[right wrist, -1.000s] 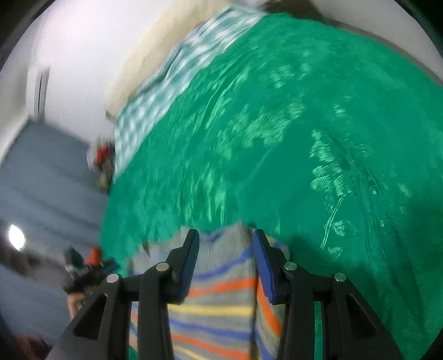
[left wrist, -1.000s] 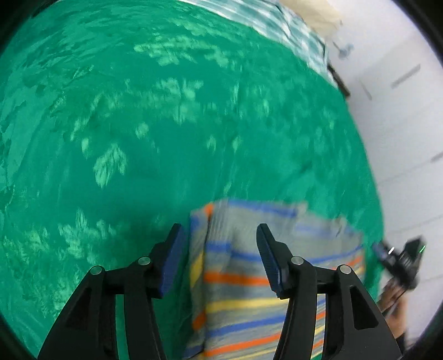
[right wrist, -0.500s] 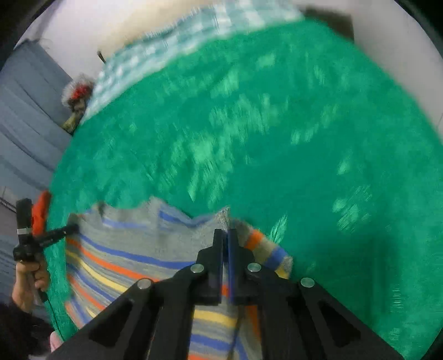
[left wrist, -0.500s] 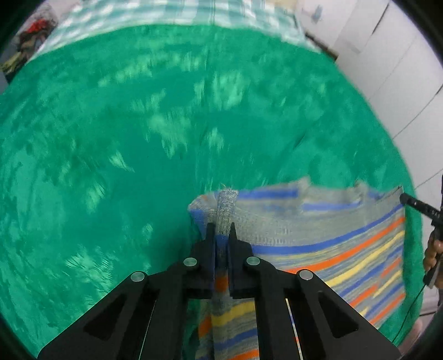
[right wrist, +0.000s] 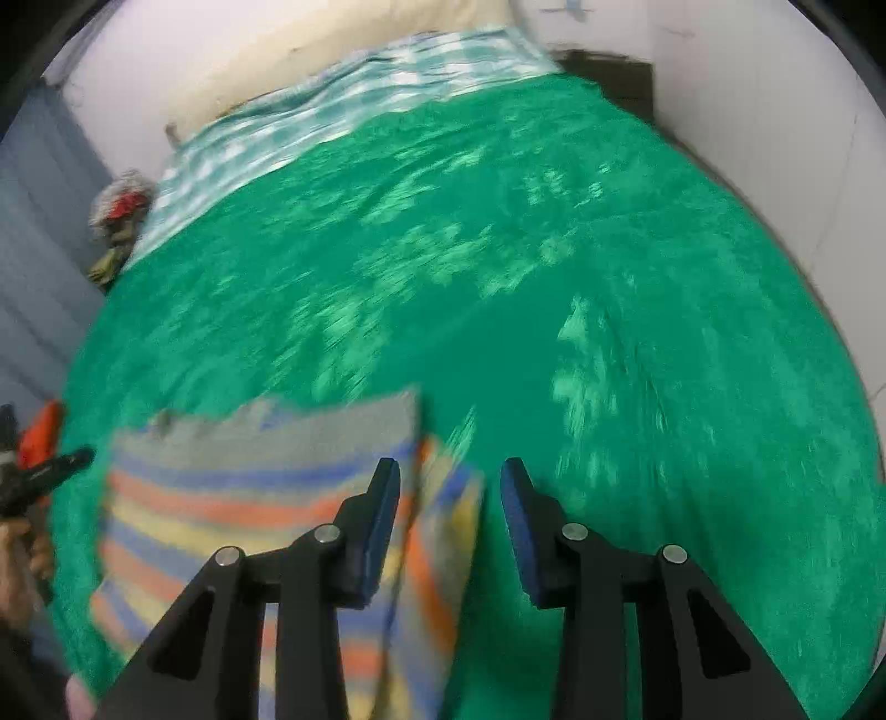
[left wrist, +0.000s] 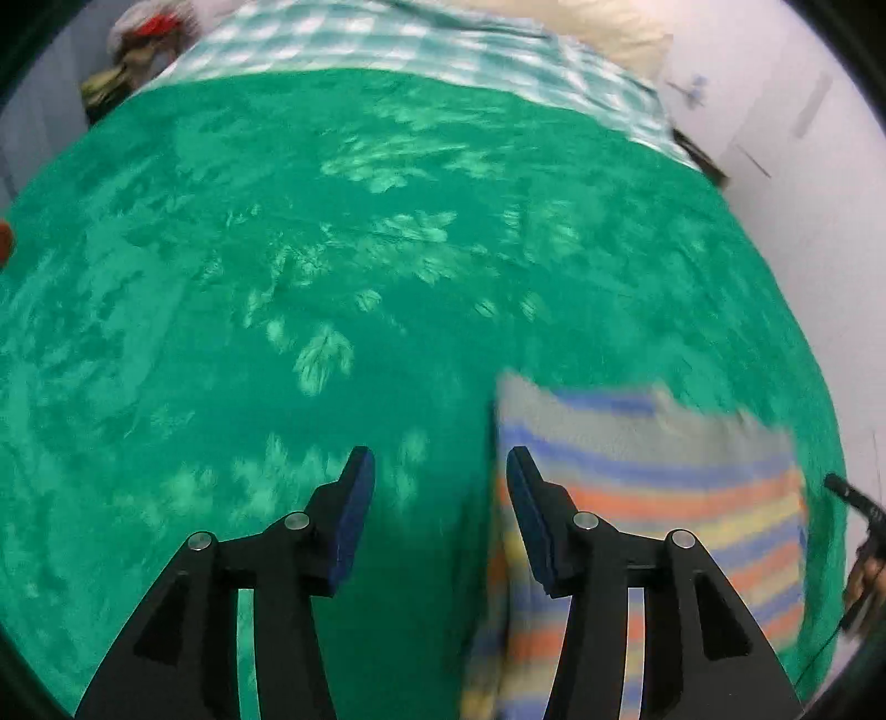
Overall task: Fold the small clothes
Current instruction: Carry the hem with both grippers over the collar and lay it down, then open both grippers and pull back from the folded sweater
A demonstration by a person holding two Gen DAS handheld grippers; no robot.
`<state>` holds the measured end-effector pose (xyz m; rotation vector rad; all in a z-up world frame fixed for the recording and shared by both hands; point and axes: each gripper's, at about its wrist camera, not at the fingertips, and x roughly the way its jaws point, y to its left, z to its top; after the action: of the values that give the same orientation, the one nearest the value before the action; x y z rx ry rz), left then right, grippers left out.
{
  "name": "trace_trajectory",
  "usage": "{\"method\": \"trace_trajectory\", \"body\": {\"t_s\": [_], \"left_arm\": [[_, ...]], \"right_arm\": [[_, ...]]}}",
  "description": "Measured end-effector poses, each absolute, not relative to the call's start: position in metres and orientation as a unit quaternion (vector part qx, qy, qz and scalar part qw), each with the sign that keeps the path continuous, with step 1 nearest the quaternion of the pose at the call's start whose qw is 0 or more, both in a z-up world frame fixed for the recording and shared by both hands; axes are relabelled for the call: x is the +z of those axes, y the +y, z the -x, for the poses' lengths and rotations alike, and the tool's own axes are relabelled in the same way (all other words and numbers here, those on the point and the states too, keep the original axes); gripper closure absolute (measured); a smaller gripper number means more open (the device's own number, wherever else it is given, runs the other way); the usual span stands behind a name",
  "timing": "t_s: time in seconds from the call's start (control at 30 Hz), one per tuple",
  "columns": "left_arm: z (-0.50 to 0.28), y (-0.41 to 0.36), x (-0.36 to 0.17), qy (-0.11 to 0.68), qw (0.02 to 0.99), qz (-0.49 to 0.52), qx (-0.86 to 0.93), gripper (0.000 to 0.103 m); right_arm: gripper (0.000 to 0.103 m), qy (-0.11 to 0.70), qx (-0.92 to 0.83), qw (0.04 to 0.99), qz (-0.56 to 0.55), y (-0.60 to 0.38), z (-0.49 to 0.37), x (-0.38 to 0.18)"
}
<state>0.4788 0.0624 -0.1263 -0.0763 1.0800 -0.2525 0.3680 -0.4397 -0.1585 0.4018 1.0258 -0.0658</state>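
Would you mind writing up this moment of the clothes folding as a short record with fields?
surface: green blanket with a pale leaf pattern, spread on a bed
garment: striped knit garment, lying flat on the blanket
left gripper: jaws have just been opening; nothing between them, garment beside its right finger
right gripper: jaws have just been opening; the garment's edge lies below the gap, not pinched
background: checked sheet at the far end of the bed
image quality: motion blur in both views

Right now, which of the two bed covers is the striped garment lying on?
The plain green blanket, not the green-and-white checked cover beyond it at the far end. The striped garment rests wholly on the green one.
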Motion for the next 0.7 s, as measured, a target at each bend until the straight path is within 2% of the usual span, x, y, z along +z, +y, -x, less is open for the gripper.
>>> {"method": "trace_trajectory", "body": {"t_s": [0.07,0.1,0.17,0.23,0.27,0.3,0.33,0.4,0.5,0.63,0.67,0.7], "left_arm": [[-0.446,0.061,-0.127,0.523,0.839,0.019,-0.150,0.050],[-0.423,0.059,-0.132,0.530,0.832,0.014,-0.163,0.046],[-0.389,0.055,-0.149,0.549,0.816,0.014,-0.178,0.042],[-0.367,0.045,-0.169,0.566,0.801,0.012,-0.197,0.042],[-0.358,0.038,-0.181,0.575,0.793,0.005,-0.201,0.055],[-0.353,0.033,-0.190,0.585,0.789,-0.009,-0.188,0.096],[-0.351,0.031,-0.201,0.601,0.782,-0.036,-0.160,0.098],[-0.348,0.042,-0.200,0.610,0.778,-0.003,-0.148,0.099],[-0.349,0.042,-0.198,0.615,0.775,-0.012,-0.145,0.099],[-0.347,0.041,-0.195,0.614,0.777,-0.021,-0.142,0.092],[-0.342,0.045,-0.190,0.612,0.779,-0.013,-0.137,0.085],[-0.335,0.047,-0.185,0.609,0.783,-0.013,-0.124,0.059]], "right_arm": [[0.065,0.506,0.015,0.837,-0.207,-0.432,-0.339,-0.154],[0.064,0.517,0.038,0.827,-0.216,-0.424,-0.320,-0.154],[0.059,0.543,0.068,0.807,-0.222,-0.408,-0.285,-0.160],[0.055,0.559,0.083,0.794,-0.222,-0.389,-0.261,-0.173],[0.055,0.570,0.091,0.787,-0.219,-0.380,-0.253,-0.183],[0.069,0.582,0.094,0.780,-0.212,-0.374,-0.250,-0.195],[0.098,0.593,0.088,0.774,-0.204,-0.370,-0.247,-0.205],[0.100,0.613,0.057,0.761,-0.206,-0.372,-0.240,-0.219],[0.100,0.615,0.038,0.760,-0.207,-0.371,-0.228,-0.216],[0.098,0.618,0.019,0.764,-0.183,-0.360,-0.237,-0.220],[0.097,0.614,0.014,0.766,-0.188,-0.358,-0.236,-0.219],[0.082,0.606,0.009,0.771,-0.196,-0.359,-0.233,-0.216]]}}
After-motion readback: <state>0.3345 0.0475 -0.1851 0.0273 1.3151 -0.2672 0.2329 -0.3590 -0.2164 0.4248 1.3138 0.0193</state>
